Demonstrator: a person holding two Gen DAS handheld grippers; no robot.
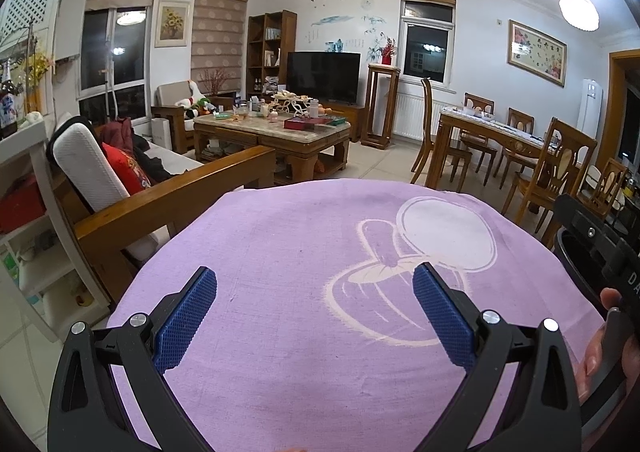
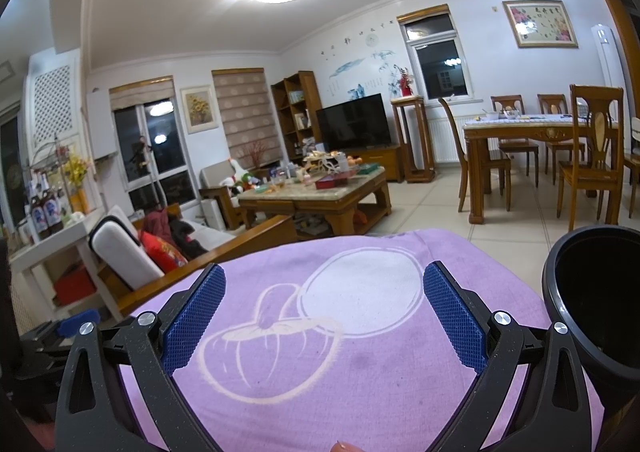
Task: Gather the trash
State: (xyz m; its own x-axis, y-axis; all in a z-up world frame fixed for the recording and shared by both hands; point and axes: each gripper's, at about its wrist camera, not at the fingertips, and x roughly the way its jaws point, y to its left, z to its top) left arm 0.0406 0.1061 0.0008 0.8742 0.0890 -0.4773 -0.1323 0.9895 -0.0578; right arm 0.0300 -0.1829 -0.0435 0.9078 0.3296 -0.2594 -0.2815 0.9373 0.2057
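Left gripper (image 1: pixel 315 292): jaws apart, empty, over the purple cloth (image 1: pixel 304 252).
Right gripper (image 2: pixel 324 290): likewise spread, empty.
Bin (image 2: pixel 600 292): black, at right, beside the cloth.
Trash: none visible on the cloth.
Advice: scan first, keep jaws wide.

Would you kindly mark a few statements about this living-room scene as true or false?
1. Both grippers are open and hold nothing. True: left gripper, right gripper.
2. The cloth under the grippers is green. False: it is purple with a pale cartoon print.
3. A black bin stands to the right of the right gripper. True.
4. The television is showing a picture. False: its screen is dark.
5. The coffee table is bare. False: many small items lie on it.
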